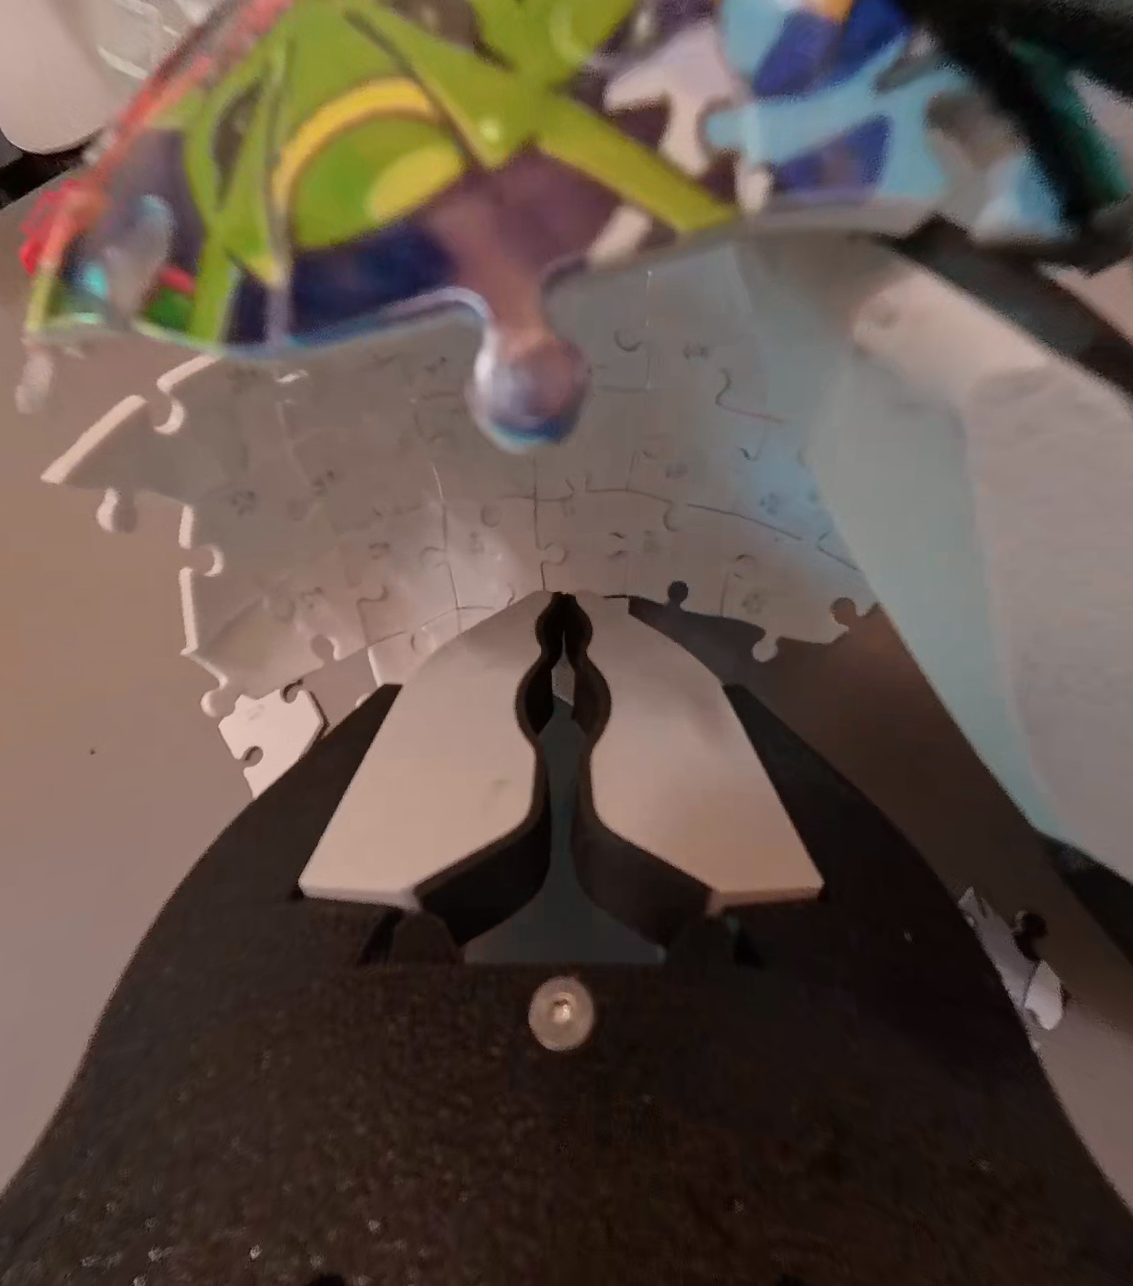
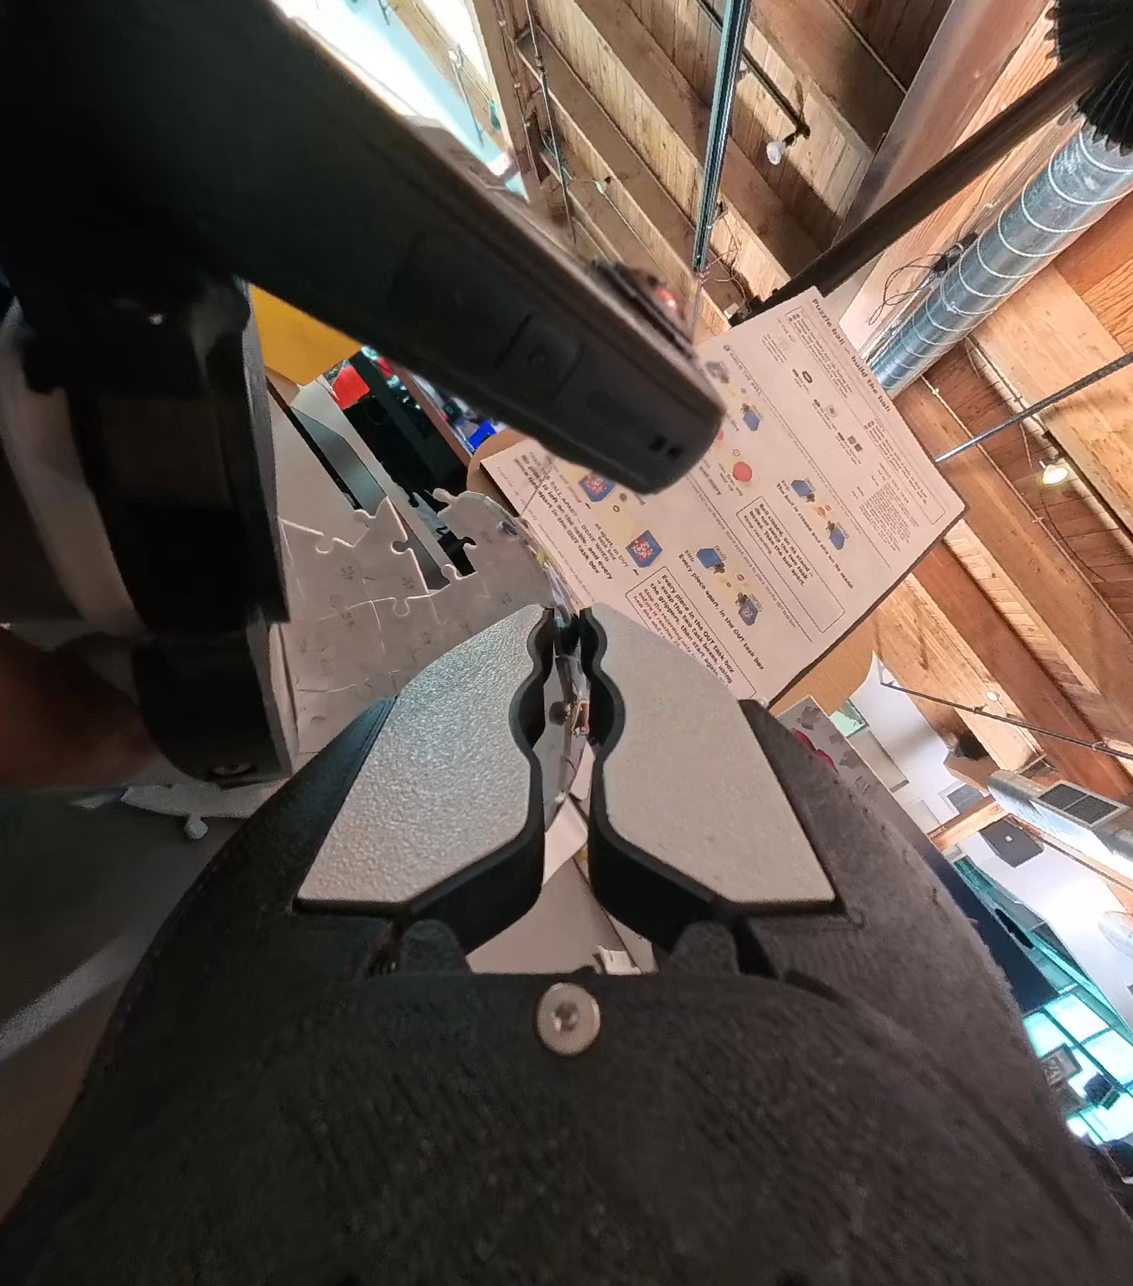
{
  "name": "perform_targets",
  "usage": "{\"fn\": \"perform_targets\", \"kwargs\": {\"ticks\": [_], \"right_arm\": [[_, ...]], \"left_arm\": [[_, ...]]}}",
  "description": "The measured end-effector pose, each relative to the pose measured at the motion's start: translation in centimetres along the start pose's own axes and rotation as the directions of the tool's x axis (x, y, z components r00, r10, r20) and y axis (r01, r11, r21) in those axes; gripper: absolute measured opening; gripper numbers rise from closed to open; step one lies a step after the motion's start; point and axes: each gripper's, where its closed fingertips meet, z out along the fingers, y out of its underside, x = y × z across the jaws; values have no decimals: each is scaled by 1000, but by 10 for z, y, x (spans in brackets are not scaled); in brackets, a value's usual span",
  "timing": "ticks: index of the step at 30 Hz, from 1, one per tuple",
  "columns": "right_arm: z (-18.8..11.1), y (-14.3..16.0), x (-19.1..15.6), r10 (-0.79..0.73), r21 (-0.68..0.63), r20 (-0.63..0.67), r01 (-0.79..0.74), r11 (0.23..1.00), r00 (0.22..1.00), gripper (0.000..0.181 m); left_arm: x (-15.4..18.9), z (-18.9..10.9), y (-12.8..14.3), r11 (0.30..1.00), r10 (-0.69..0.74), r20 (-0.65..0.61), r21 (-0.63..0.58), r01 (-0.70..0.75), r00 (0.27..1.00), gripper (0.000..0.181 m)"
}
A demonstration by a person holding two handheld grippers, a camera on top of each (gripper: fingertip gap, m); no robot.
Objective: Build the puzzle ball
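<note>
Two grippers, both closed on the half-built puzzle ball. Left gripper point(image 1: 560, 612) pinches the lower rim of the white inner shell point(image 1: 480, 501) at centre frame; printed green-and-blue outer face point(image 1: 369, 160) curls over at the top. Right gripper point(image 2: 571, 626) clamps a thin edge, piece or shell — cannot tell which.

Risk: thin curved shell held only at its edges; a twist between the grippers could pop the interlocking tabs apart.

Grey worktop point(image 1: 28, 696) with loose white pieces point(image 1: 1016, 967) at lower right. Room — timber ceiling point(image 2: 1106, 292), silver duct point(image 2: 1009, 229), instruction sheet point(image 2: 793, 501) right of centre.
</note>
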Motion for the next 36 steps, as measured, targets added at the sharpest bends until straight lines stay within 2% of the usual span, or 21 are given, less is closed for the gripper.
{"fn": "perform_targets", "kwargs": {"ticks": [8,14,18,23,27,31,36], "right_arm": [[1,1,-1,20,-1,4,-20,1000,1000,7],[-1,2,-1,24,-12,5,-24,1000,1000,7],[-1,3,0,25,-15,3,-25,1000,1000,7],[-2,3,1,32,-16,2,-32,999,999,7],[-1,4,1,33,-16,3,-33,999,999,7],[-2,3,1,32,-16,3,-32,999,999,7],[-1,3,0,27,-14,5,-27,1000,1000,7]], "left_arm": [[0,3,2,1000,-12,17,-21,12,1000,0],[-1,3,2,998,24,103,-59,-18,994,0],[-2,2,1,1000,4,66,-27,-2,998,0],[-4,-26,-13,996,-25,18,83,23,1000,0],[-25,-51,-21,993,-24,67,119,16,997,0],[-40,-60,-15,992,-55,57,116,48,997,0],[-36,-59,3,997,32,28,68,-33,999,0]]}}
